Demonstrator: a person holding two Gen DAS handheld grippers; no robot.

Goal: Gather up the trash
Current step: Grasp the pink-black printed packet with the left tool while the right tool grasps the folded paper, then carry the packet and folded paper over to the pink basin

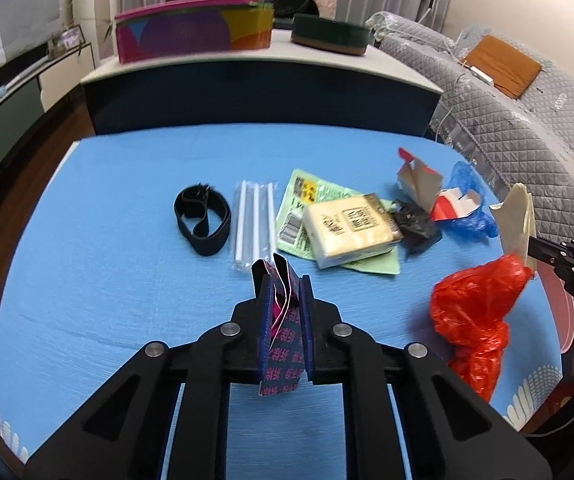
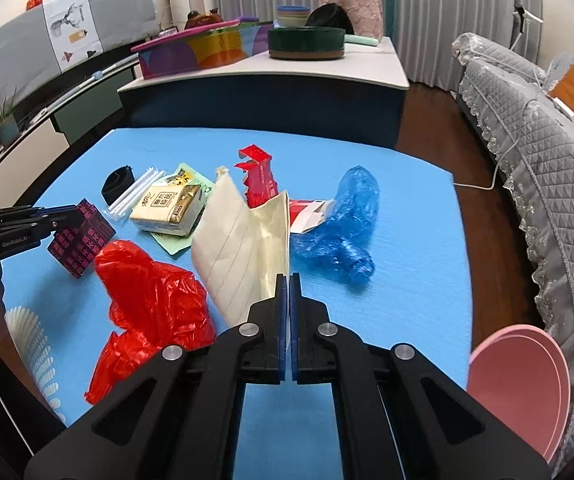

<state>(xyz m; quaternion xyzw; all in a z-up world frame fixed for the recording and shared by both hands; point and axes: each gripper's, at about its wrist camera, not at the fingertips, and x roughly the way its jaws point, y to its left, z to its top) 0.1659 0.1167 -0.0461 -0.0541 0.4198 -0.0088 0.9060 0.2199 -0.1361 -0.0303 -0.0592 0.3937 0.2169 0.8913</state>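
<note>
My left gripper (image 1: 283, 280) is shut on a dark blue wrapper with pink characters (image 1: 285, 344), held above the blue table; it also shows in the right wrist view (image 2: 81, 238). My right gripper (image 2: 289, 278) is shut on a cream lined paper sheet (image 2: 243, 240), also visible in the left wrist view (image 1: 517, 216). A red plastic bag (image 2: 155, 300) lies between the grippers. A blue plastic bag (image 2: 347, 224), a torn red and white carton (image 2: 261, 182), a tissue pack (image 2: 169, 206) on a green wrapper, a crumpled black wrapper (image 1: 415, 222), white straws (image 1: 255, 220) and a black band (image 1: 203, 220) lie on the table.
A pink bin (image 2: 519, 392) stands off the table's right edge. A white ribbed bin (image 2: 33, 340) shows at the left edge. A low cabinet with a colourful box (image 2: 203, 52) stands behind the table. A grey covered sofa (image 2: 547, 168) runs along the right.
</note>
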